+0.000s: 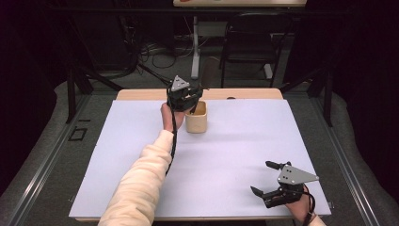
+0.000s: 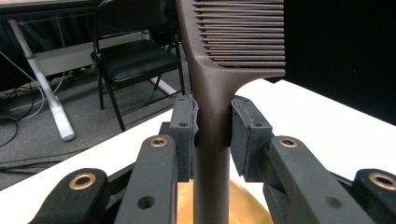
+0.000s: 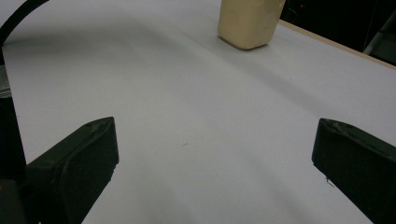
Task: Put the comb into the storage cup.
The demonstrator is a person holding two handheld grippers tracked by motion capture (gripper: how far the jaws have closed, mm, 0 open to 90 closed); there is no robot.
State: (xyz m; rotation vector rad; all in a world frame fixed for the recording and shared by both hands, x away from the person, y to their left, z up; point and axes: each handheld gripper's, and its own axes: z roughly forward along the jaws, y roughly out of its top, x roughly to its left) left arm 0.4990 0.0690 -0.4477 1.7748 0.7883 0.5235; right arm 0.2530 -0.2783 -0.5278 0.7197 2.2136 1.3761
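Left gripper (image 2: 212, 135) clamped on dark brown plastic comb (image 2: 219, 70), upright above tan wooden cup (image 1: 196, 117) on worktop (image 1: 244, 141). Right gripper (image 1: 267, 180) spread wide, idle. Risk: handle catching rim, tipping cup.

Looks like we're in some kind of lab or recording studio setup: black curtains (image 1: 28, 94) all around, a bench (image 1: 244, 141) covered in plain white sheet, loose cables (image 1: 155, 54) on the grey floor, and a folding chair (image 1: 251, 42) behind.
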